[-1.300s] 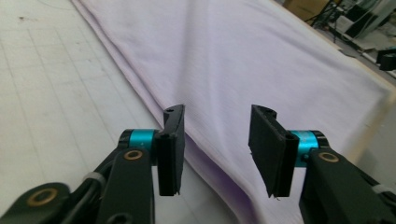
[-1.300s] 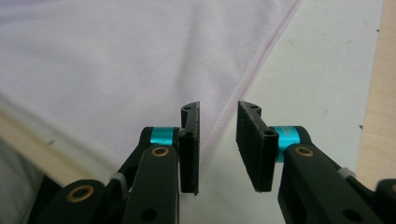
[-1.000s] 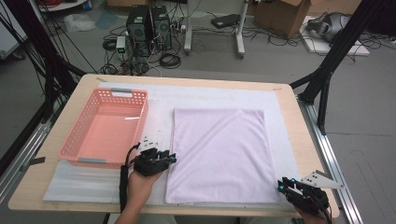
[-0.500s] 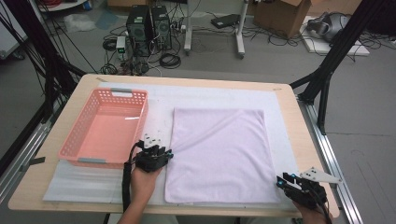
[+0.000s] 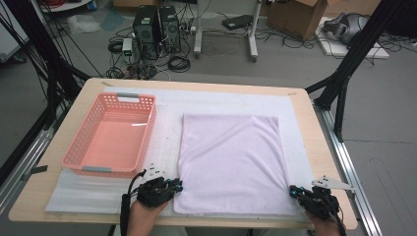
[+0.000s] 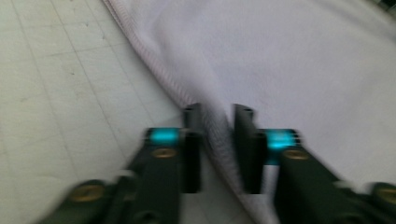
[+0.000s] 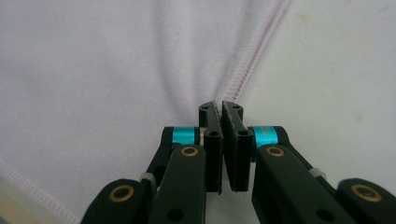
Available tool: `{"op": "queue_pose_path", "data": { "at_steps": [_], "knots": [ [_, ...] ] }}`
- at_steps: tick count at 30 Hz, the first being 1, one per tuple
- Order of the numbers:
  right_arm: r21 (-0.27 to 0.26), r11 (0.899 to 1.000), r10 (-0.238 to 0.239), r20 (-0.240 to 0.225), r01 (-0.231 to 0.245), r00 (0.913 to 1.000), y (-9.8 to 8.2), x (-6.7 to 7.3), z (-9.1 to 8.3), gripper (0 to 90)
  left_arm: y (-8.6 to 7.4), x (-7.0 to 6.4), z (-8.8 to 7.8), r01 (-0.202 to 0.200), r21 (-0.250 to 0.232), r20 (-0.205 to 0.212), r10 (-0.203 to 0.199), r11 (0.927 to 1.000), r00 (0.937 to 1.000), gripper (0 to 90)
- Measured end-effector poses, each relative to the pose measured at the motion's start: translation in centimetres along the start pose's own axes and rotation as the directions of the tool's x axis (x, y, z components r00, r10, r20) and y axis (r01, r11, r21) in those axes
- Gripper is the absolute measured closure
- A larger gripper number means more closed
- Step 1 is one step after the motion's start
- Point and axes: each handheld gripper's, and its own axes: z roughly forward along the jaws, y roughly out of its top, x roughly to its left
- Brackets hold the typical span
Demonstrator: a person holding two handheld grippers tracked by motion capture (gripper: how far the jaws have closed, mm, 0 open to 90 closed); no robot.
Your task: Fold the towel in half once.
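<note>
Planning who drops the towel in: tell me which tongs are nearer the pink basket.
Left. The left tongs grip the towel's near left corner, just below the pink basket. The right tongs pinch the near right corner, a towel's breadth farther away.

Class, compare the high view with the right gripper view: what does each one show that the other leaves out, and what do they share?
The high view alone takes in the pink basket, the wooden table, the left gripper at the towel's near left corner, and the cluttered floor beyond. The right gripper view alone gives the close detail: its black fingers pressed together on a pinched fold beside the stitched hem, creases fanning away. Both show the pale lilac towel and the right gripper at its near right corner.
</note>
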Motion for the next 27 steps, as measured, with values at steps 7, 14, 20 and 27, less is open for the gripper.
{"op": "queue_pose_path", "data": {
  "at_steps": [7, 14, 20, 27],
  "knots": [
    [0.013, 1.0, 0.005, -0.002, -0.005, 1.0, -0.5, -0.4, -1.6, 87.6, -0.7, -0.7, -1.6, 0.013, 0.003, 0.047, -0.013, 0.9999, 0.9988, 86.6],
    [-0.113, 0.992, -0.054, -0.005, 0.053, 0.9985, -0.3, -0.4, -3.1, 49.7, 0.2, -0.2, -1.9, -0.084, -0.191, 0.062, 0.097, 0.9781, 0.9933, 54.2],
    [-0.238, 0.96, -0.142, 0.034, 0.146, 0.9893, 0.4, 0.0, -3.8, 33.1, 0.7, 0.2, -2.3, -0.197, -0.31, 0.021, 0.214, 0.9301, 0.9767, 46.2],
    [-0.22, 0.965, -0.132, 0.05, 0.14, 0.99, 0.2, -0.3, -3.4, 20.8, 1.7, 0.2, -1.8, -0.126, -0.273, 0.032, 0.14, 0.9538, 0.9896, 26.8]
  ]
}}
